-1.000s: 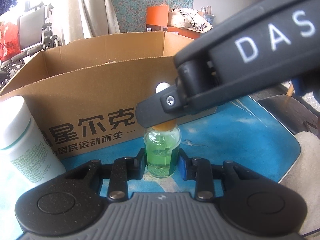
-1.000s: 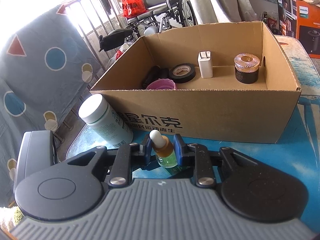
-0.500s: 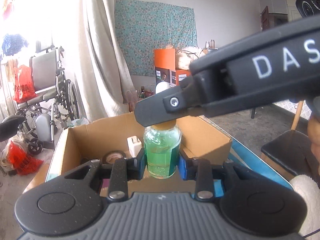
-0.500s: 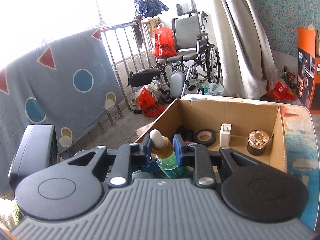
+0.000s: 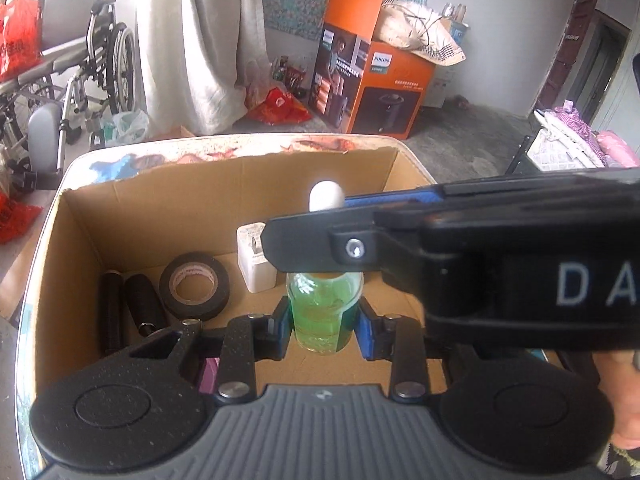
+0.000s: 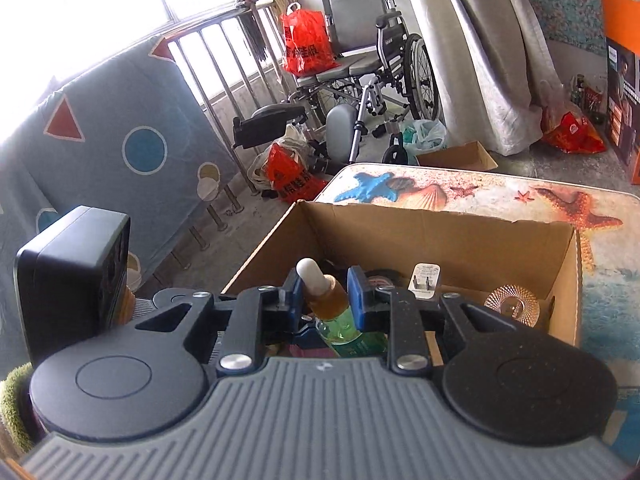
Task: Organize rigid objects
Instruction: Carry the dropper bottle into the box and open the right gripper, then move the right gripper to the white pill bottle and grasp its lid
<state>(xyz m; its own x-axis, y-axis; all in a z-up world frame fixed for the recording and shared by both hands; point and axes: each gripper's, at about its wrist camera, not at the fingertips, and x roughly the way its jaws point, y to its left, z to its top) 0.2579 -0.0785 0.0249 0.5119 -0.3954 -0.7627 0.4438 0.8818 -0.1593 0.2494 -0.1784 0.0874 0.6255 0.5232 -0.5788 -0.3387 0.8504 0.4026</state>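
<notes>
Left wrist: left claw clenched on the bottle body, upright, held above the box floor, right of the tape.
Right wrist: right claw clenched on the bottle neck, over the box's near-left corner; release point lies straight below.

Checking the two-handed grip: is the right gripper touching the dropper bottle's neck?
Touching: the right wrist view shows the right gripper pads pressed against the dropper bottle neck.
</notes>
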